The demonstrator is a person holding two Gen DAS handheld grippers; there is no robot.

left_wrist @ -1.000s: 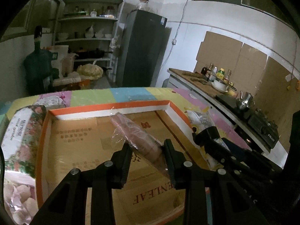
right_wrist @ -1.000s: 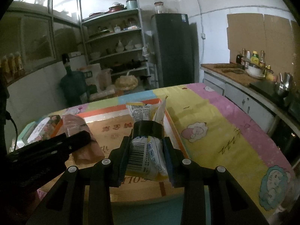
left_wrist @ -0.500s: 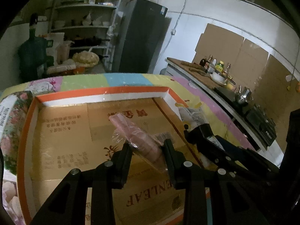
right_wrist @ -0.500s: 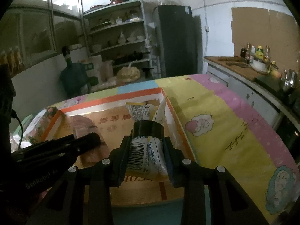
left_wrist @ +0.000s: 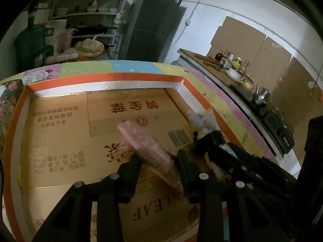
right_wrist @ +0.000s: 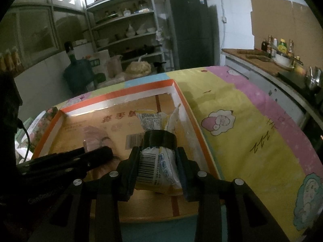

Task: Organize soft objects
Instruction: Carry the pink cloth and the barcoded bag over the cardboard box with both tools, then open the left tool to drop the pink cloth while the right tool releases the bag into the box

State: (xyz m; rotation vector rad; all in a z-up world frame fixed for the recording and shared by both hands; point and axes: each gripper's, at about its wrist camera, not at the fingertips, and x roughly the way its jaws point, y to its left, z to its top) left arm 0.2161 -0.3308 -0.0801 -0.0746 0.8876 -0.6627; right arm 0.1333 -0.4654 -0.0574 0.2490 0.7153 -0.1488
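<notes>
My left gripper (left_wrist: pixel 158 164) is shut on a pink soft pack in clear wrap (left_wrist: pixel 145 143) and holds it over the floor of a shallow cardboard box with an orange rim (left_wrist: pixel 105 77). My right gripper (right_wrist: pixel 158 162) is shut on a white and yellow soft packet with a barcode (right_wrist: pixel 157 161), just inside the box's right wall (right_wrist: pixel 193 121). The right gripper also shows at the right of the left wrist view (left_wrist: pixel 210 141). The left gripper and the pink pack (right_wrist: pixel 94 139) show at the left of the right wrist view.
The box lies on a table with a pastel cartoon cloth (right_wrist: pixel 252 133). A floral pack (left_wrist: pixel 8 92) lies left of the box. Shelves (right_wrist: pixel 125 32), a water jug (right_wrist: pixel 76 74) and a dark fridge (right_wrist: pixel 191 30) stand behind. A counter with bottles and a stove (left_wrist: pixel 278 125) runs along the right.
Both grippers have moved forward and down into the box, still holding their packs. The box floor fills more of both views.
</notes>
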